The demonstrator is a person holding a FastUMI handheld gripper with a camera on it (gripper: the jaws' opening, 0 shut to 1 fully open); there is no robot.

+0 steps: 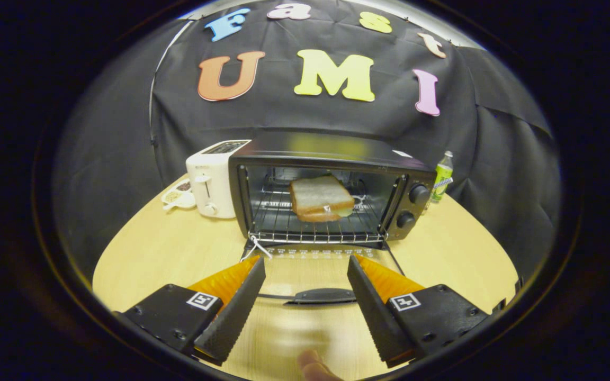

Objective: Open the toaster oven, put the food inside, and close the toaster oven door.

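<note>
Wood-coloured counter fills the booth floor, with black cloth hanging behind it. Closest of all, a fingertip peeks up between the gripper jaws. The jaws are wide open and hold nothing. Between them lies the dark handle of the toaster oven door. The glass door is folded all the way down, flat over the counter, right in front of the toaster oven. Inside the toaster oven, a sandwich of white bread rests on the wire rack, toward the back. Two round knobs sit on the right side of the toaster oven's front. Just left of the toaster oven, and touching it or nearly so, stands a white toaster. Left of that is a small white dish. Behind the toaster oven's right corner stands a green bottle.
</note>
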